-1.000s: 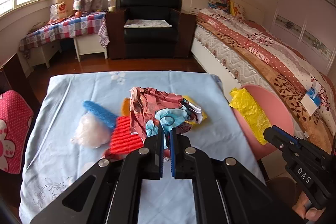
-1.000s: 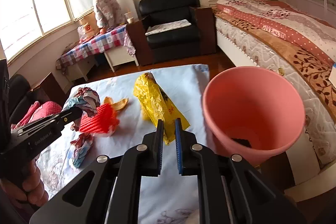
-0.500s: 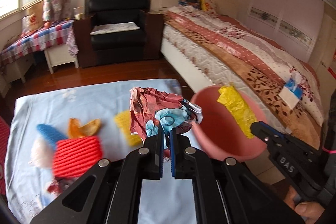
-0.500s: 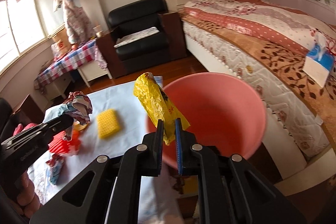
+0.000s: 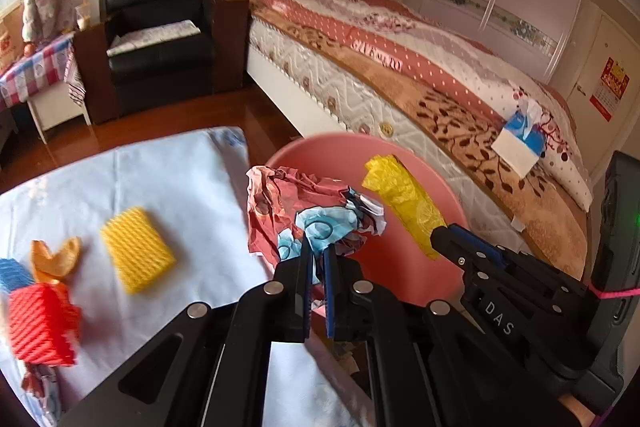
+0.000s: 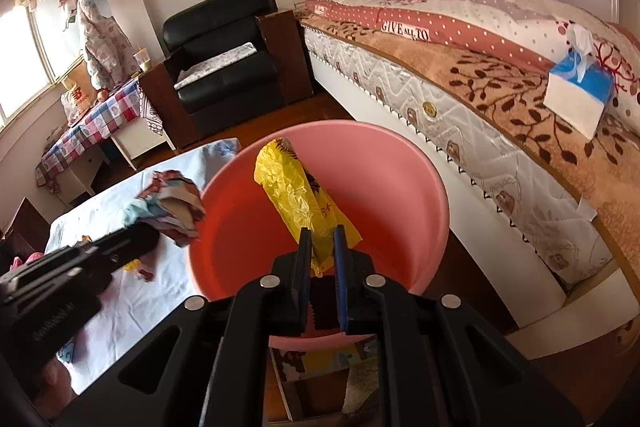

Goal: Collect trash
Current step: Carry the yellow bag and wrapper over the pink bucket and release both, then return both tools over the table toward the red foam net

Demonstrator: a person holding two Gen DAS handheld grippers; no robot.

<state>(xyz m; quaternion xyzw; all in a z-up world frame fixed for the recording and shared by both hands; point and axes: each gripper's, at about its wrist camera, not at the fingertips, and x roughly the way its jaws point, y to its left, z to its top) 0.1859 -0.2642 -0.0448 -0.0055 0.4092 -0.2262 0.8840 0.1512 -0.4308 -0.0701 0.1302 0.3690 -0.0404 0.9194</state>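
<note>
A bedroom with a long bed (image 6: 500, 75) under a brown leaf-patterned blanket, a black leather armchair (image 6: 224, 67) against the far wall, and a low table draped in a pale blue cloth (image 5: 180, 187) in the foreground. Just beside the table's edge, between it and the bed, stands a round pink plastic bin (image 6: 400, 167).

The left gripper (image 5: 316, 259) has its fingers pinched nearly together on a crumpled red-and-light-blue printed wrapper (image 5: 304, 215), held in the air at the near rim of the bin, over the table's edge. The right gripper (image 6: 322, 247) has its fingers drawn in on the lower end of a crinkled yellow plastic bag (image 6: 296, 195), with a narrow gap between them; the bag stands tilted above the open mouth of the bin.

Lying on the cloth, well apart from the bin, are a yellow ribbed foam fruit sleeve (image 5: 136, 251), a piece of orange peel (image 5: 54, 259), a red ribbed foam sleeve (image 5: 42, 327) and part of a blue foam sleeve (image 5: 12, 275) at the frame's edge. A blue-and-white tissue box (image 6: 580, 91) sits on the bed's blanket.
</note>
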